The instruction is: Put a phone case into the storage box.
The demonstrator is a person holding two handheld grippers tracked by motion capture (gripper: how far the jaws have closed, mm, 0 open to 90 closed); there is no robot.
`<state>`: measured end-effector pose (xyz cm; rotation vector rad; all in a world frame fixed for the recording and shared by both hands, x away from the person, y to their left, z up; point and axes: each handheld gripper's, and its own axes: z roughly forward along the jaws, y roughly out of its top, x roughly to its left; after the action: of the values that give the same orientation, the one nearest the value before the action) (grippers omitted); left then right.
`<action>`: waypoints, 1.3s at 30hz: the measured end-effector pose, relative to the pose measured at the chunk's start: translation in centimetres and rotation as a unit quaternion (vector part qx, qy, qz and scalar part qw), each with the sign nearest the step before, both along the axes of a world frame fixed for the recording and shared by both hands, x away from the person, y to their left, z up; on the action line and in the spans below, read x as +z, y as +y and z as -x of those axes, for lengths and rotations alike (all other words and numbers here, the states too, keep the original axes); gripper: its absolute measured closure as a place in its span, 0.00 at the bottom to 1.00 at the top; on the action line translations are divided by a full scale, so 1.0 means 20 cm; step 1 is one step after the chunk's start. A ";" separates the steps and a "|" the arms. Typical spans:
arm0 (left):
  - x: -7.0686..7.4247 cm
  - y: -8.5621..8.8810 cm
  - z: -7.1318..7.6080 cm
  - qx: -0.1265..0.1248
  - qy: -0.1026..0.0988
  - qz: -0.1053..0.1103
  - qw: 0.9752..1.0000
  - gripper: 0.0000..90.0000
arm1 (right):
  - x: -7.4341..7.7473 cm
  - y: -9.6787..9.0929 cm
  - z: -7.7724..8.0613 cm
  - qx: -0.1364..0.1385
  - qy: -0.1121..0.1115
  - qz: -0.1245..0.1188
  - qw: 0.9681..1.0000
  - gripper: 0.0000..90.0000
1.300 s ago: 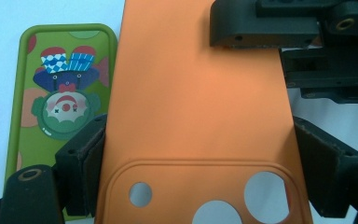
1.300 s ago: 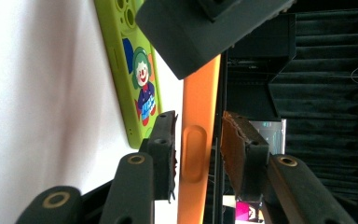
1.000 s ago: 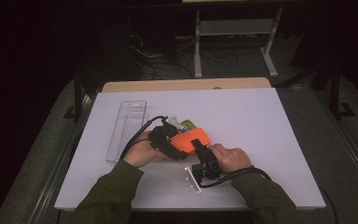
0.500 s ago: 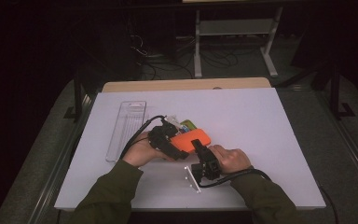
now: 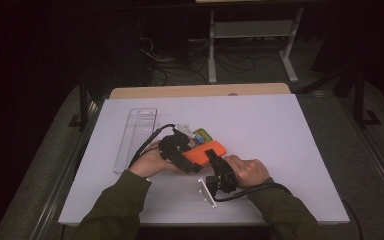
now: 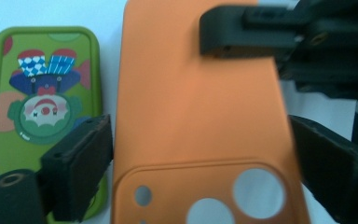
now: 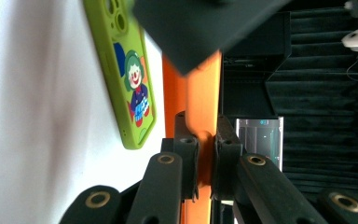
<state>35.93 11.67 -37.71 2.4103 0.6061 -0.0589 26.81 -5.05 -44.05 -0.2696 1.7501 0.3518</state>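
An orange phone case [image 5: 205,152] is held just above the white table between both hands. My right gripper [image 7: 206,140] is shut on the orange case [image 7: 200,88], its pads clamped on the case's thin edge. My left gripper [image 6: 200,140] straddles the camera end of the orange case [image 6: 191,107] across its width. Its jaws have just been opening, and the pads now stand beside the case's edges without pressing. A green phone case with a clown print [image 6: 42,93] lies flat on the table beside it, also seen as the green case [image 5: 202,135].
A clear plastic tray [image 5: 135,137] lies to the left of the hands. A small white bracket [image 5: 206,195] sits by the right wrist. The white table top [image 5: 280,140] stretches to the right, and a wooden strip [image 5: 200,91] runs along its far edge.
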 end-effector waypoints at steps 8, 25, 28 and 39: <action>0.02 0.03 0.00 0.000 -0.004 0.020 1.000 0.00 | -0.01 0.00 -0.01 0.004 0.004 0.003 1.000 0.91; 0.06 0.07 0.01 -0.015 -0.009 0.015 1.000 0.00 | 0.00 -0.09 -0.05 -0.027 0.015 -0.002 1.000 0.91; 0.06 0.07 0.01 -0.014 -0.010 0.016 1.000 0.00 | 0.00 -0.11 -0.07 -0.037 0.013 -0.007 0.999 0.91; 0.05 0.10 0.00 -0.009 -0.013 0.008 1.000 0.00 | 0.02 -0.17 -0.09 -0.061 0.034 -0.024 0.997 0.91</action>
<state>35.97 13.64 -36.65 2.3969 0.5702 -0.0396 28.71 -8.51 -43.57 -0.1154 1.8130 0.3174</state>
